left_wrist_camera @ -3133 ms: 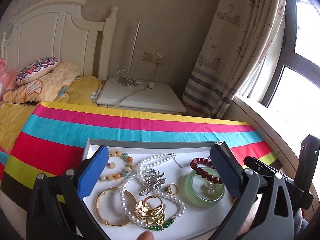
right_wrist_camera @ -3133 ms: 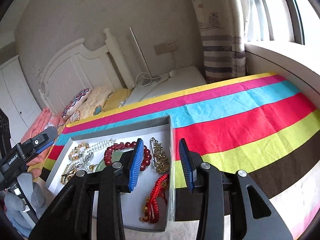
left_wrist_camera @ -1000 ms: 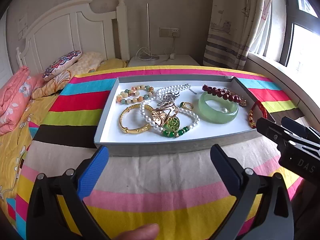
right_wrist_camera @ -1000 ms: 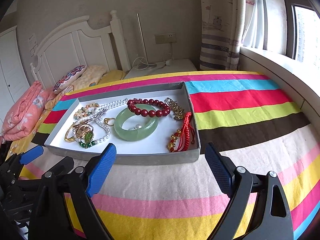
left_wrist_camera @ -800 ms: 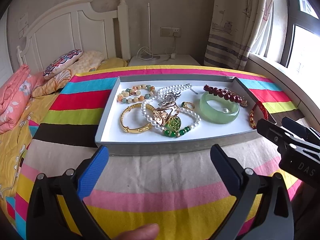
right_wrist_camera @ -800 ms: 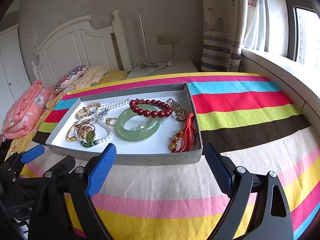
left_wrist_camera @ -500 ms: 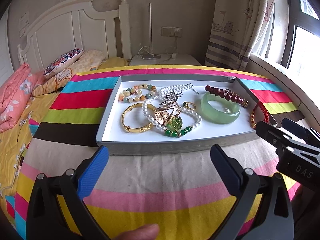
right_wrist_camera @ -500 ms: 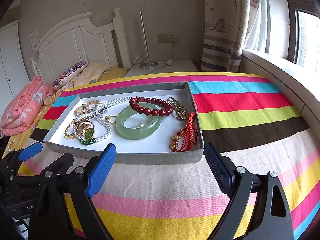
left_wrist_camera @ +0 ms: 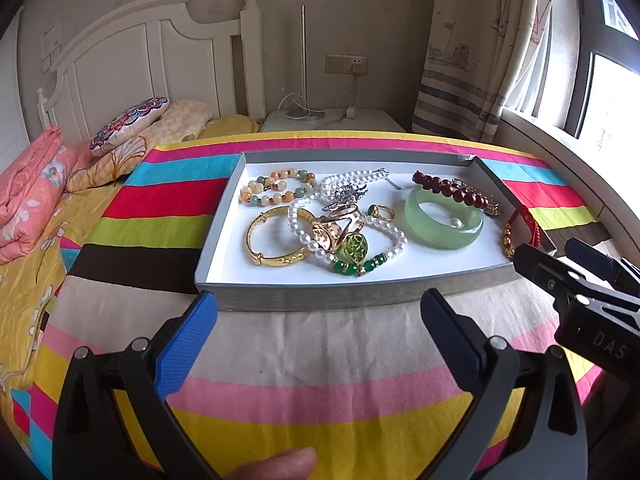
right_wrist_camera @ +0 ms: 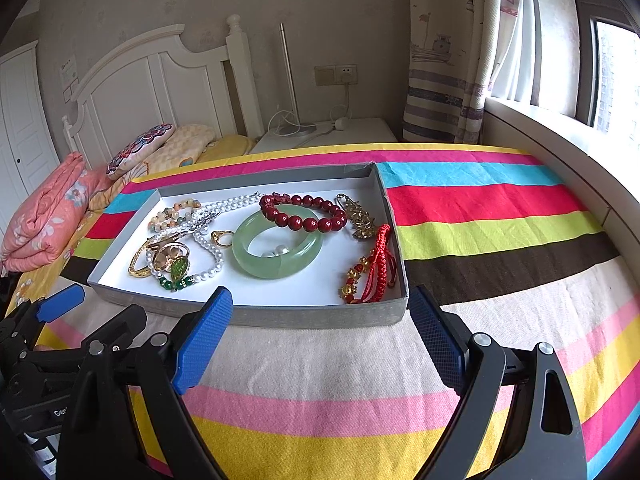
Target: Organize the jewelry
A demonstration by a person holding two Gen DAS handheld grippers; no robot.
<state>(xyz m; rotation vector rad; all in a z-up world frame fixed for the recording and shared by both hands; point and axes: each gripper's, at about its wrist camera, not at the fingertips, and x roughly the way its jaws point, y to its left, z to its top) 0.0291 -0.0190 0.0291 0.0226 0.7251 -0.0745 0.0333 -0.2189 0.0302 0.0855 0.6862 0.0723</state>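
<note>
Two tools hover side by side over a striped cloth that covers the counter, both short of a shallow grey tray and well apart from anything in it. Beyond the tray stand a white headboard, a patterned pillow, a folded pink quilt, a white nightstand with a thin lamp pole and cables, a wall socket, a curtain and a window. The tray's near wall stands between each tool and the jewelry. Inside, from the left-hand end, lie a bracelet of pale mixed beads, a gold bangle, a pearl necklace tangled with gold rings and a green pendant, a small gold ring, a pale green bangle with a dark red bead bracelet resting across its far rim, a gold brooch, and a red cord bracelet with gold beads close to the right-hand wall. The left tool is spread wide with nothing between its blue pads, touching nothing; a fingertip shows at the bottom edge of its view. The right tool is likewise spread wide and empty, its tips above the cloth just before the tray's near wall.
</note>
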